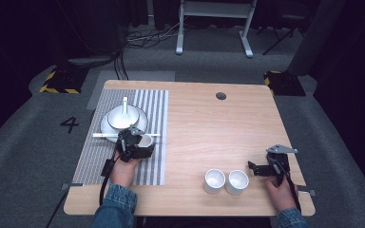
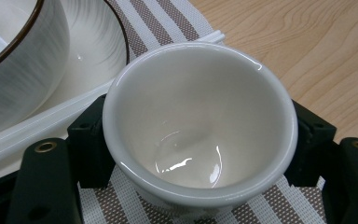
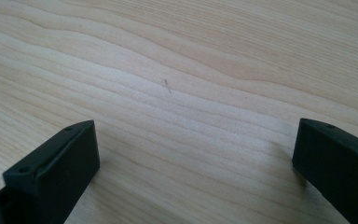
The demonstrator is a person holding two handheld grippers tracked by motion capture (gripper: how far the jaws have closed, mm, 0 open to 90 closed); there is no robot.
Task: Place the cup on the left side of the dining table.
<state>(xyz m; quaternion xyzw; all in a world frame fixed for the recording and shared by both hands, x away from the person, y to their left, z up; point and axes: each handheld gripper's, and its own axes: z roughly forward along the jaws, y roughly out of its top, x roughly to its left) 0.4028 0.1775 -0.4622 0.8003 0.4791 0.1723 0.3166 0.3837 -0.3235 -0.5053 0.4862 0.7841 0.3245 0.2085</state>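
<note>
My left gripper (image 1: 140,146) is shut on a small white cup (image 2: 200,121), its black jaws pressed on both sides of the cup's wall. The cup (image 1: 145,141) is upright over the striped placemat (image 1: 95,156), just in front of the white chopsticks (image 1: 105,135). Behind them, a white bowl (image 1: 122,117) with a spoon (image 1: 125,105) sits on a plate (image 1: 108,127). Near the front of the table stand two more white cups (image 1: 214,180) (image 1: 236,182), side by side. My right gripper (image 1: 255,168) is open just right of them, low over bare wood (image 3: 177,93), with nothing between its jaws.
The wooden table (image 1: 209,123) has a round cable hole (image 1: 221,96) at the back. On the grey floor behind the table are a white desk frame (image 1: 214,23) and cables (image 1: 147,35).
</note>
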